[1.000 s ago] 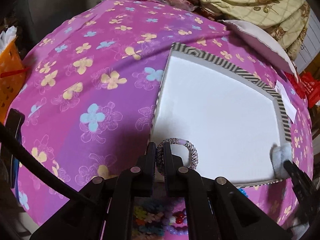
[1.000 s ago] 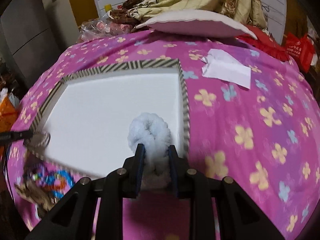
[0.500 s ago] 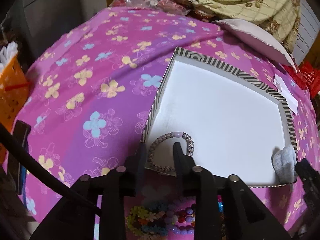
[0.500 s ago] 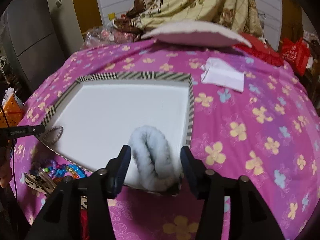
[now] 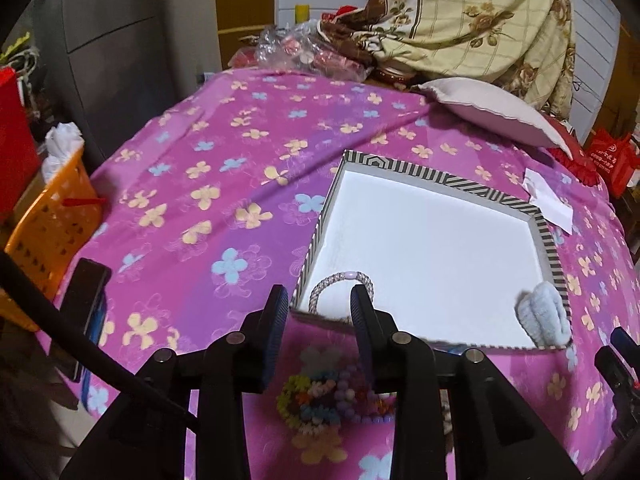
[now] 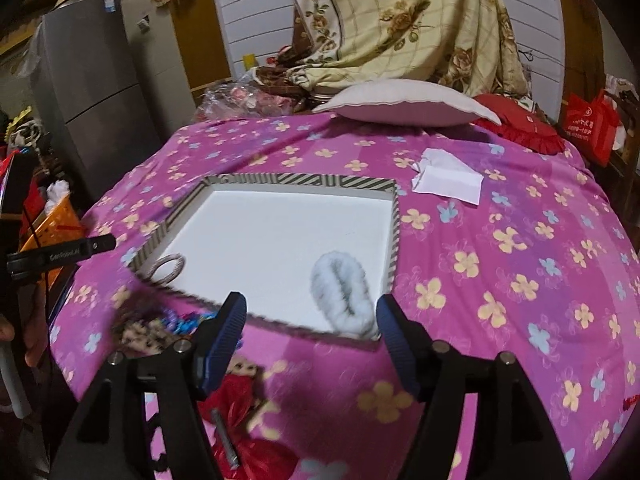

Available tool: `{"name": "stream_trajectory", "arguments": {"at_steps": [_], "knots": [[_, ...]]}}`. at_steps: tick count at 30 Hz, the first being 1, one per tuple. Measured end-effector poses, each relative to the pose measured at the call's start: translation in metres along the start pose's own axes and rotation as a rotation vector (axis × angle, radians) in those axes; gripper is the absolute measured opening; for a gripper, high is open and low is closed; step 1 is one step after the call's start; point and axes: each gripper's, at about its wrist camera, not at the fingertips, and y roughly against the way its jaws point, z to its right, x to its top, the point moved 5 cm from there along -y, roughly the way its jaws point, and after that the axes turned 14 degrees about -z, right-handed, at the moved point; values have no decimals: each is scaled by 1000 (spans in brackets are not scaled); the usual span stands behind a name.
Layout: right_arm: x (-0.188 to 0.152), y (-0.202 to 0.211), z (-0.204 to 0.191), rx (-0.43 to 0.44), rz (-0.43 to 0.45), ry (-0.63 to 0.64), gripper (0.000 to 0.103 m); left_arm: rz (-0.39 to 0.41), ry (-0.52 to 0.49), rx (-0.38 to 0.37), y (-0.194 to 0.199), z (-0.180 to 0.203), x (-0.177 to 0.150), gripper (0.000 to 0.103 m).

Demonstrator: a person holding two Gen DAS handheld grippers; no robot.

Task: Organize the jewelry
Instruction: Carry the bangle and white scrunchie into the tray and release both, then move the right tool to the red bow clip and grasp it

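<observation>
Much of the loose jewelry is hard to read: in the left wrist view a heap of coloured beads (image 5: 320,400) lies on the pink flowered bedspread (image 5: 208,184) just short of the box, partly covered by the left gripper (image 5: 319,304) and blurred, so single pieces cannot be told apart. In the right wrist view the same heap (image 6: 168,324) is a smear beside the box's near edge, and a red item (image 6: 240,392) below it is half hidden behind the right gripper (image 6: 310,312). The near rim of the striped box (image 5: 440,178) is also blurred in both views. Inside the box, on its white floor, the beaded bracelet (image 5: 340,282) lies in the near left corner and the fluffy white scrunchie (image 5: 544,316) in the near right corner, well apart. The left fingers (image 5: 276,312) stand apart and hold nothing; the bracelet shows between them, beyond their tips. The right fingers (image 6: 390,332) are spread wide and empty, the scrunchie (image 6: 342,292) lying free ahead between them. Only the right view shows the grey fridge (image 6: 92,92) and the whole folded white paper (image 6: 448,178); only the left view shows a dark phone (image 5: 86,308) at the bed's edge. The orange basket (image 5: 52,224) and the pillow (image 6: 404,102) sit at the margins.
</observation>
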Motion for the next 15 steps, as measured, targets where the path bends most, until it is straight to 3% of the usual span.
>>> {"name": "stream_trajectory", "arguments": {"at_steps": [15], "knots": [[-34,35,-22,24,19,32,71,65,-1,10,41,-8,-46,34]]}}
